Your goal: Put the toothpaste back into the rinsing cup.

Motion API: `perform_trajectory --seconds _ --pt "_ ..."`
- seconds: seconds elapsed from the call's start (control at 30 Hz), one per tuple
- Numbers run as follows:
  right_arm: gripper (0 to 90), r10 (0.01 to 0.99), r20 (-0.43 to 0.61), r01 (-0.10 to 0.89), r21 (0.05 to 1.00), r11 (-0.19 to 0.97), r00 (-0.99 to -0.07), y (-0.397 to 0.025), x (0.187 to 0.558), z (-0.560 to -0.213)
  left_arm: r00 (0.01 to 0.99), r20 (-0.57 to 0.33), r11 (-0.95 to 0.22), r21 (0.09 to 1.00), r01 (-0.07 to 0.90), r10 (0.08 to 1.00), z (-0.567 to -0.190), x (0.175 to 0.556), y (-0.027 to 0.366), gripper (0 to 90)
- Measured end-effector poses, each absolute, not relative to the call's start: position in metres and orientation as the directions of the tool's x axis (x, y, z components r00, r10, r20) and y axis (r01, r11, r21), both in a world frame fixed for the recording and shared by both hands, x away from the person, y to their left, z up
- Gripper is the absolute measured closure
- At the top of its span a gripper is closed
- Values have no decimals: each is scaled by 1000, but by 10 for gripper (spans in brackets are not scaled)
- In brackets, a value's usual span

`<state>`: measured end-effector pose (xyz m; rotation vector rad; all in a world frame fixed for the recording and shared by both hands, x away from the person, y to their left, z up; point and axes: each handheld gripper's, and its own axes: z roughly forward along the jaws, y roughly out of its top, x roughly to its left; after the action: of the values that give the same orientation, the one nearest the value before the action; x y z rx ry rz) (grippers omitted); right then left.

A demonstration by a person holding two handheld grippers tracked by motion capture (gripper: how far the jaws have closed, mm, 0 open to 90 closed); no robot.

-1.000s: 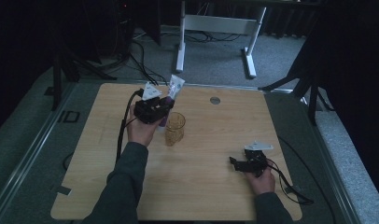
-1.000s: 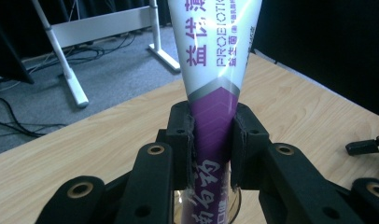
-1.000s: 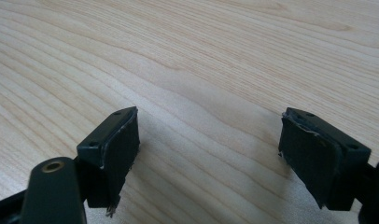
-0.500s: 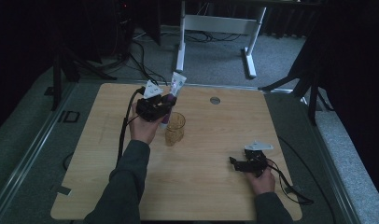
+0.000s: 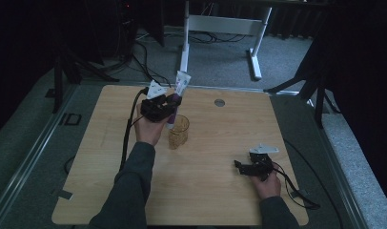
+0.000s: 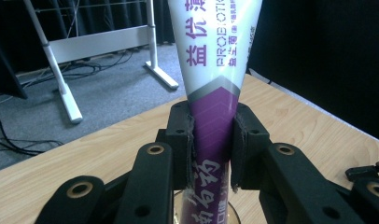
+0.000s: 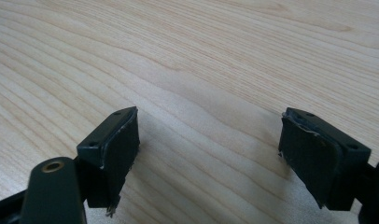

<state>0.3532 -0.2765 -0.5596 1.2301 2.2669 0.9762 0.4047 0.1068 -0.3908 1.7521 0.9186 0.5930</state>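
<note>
**Left claw holds tube over cup; right claw idle**

My left claw is clamped on a toothpaste tube. The two pads press the purple lower part of the tube from either side. The white upper part widens above the jaws and carries printed lettering. In the high view, my left claw sits toward the far left part of the worktop, and the tube stands tilted, with its lower end at the mouth of an amber cup. The cup stands on the worktop just beside my left hand.

My right claw is spread wide with nothing between the pads. It rests low over bare wood. In the high view it lies near the right front of the worktop, well apart from the cup.
</note>
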Motion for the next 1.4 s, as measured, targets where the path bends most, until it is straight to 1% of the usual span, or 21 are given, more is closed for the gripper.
perform_trajectory --seconds 0.67,1.27,1.4 --pt "202 839 -3 574 728 375 -544 -276 353 -560 603 -60 -149 945 292 796 -401 411 98 720" --pt "202 839 -3 574 727 376 -545 -276 353 -560 571 -97 -120 936 330 816 -416 423 100 715" --pt "202 838 -4 574 727 376 -545 -276 353 -560 568 -92 -127 934 334 818 -417 424 99 713"
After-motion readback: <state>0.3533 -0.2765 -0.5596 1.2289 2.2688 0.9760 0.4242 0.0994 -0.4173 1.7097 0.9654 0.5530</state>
